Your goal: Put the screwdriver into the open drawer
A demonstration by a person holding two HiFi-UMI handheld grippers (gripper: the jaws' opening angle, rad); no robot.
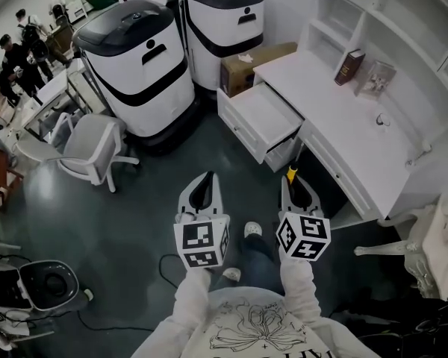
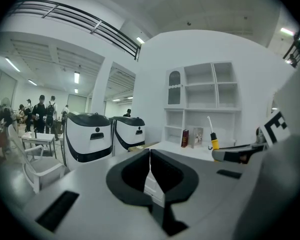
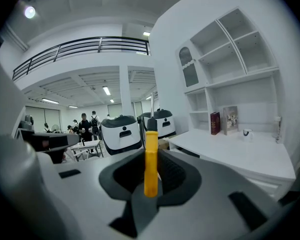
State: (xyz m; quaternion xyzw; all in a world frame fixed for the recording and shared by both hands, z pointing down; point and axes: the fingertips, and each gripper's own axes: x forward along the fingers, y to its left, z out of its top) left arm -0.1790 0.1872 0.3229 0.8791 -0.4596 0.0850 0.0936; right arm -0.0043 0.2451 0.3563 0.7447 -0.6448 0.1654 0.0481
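In the head view the white desk's drawer (image 1: 263, 119) stands pulled open and looks empty, ahead of both grippers. My right gripper (image 1: 293, 182) is shut on a yellow-handled screwdriver (image 1: 291, 173), short of the drawer's front corner. In the right gripper view the screwdriver (image 3: 151, 174) stands upright between the jaws of the right gripper (image 3: 151, 159), its metal shaft pointing up. My left gripper (image 1: 205, 179) is held beside it, to the left, over the dark floor. In its own view the left gripper (image 2: 150, 152) has its jaws closed together with nothing between them.
The white desk (image 1: 343, 129) with shelves runs along the right, with a dark red book (image 1: 349, 67) on it. Two large white-and-black machines (image 1: 138, 66) and a cardboard box (image 1: 246, 66) stand behind the drawer. A white chair (image 1: 89, 148) is at left. People (image 1: 19, 58) stand far left.
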